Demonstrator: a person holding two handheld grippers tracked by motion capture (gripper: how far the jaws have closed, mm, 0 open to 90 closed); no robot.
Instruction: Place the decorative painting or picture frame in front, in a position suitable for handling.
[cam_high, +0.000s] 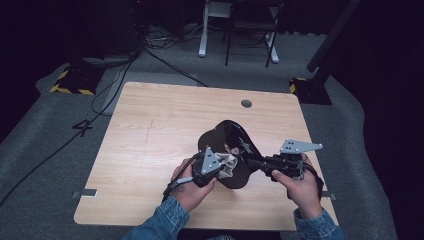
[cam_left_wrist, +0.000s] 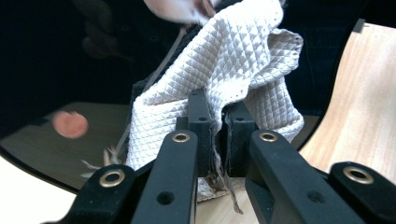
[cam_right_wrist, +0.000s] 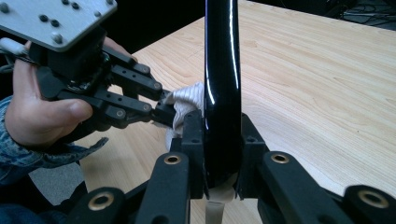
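Glossy black curved plate stood on edge, tilted, above table's near-middle. White quilted cloth bunched against its left face, frayed threads hanging from cloth's edge.

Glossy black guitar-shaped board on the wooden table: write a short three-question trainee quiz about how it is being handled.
1. True or false: the right gripper is clamped on the edge of the glossy black guitar-shaped board.
2. What does the left gripper hold? A) a sponge B) a white quilted cloth C) a brush
3. Fill in: the light wooden table has a small round ____ near its far edge.

Key: 1 true; 2 B; 3 hole.
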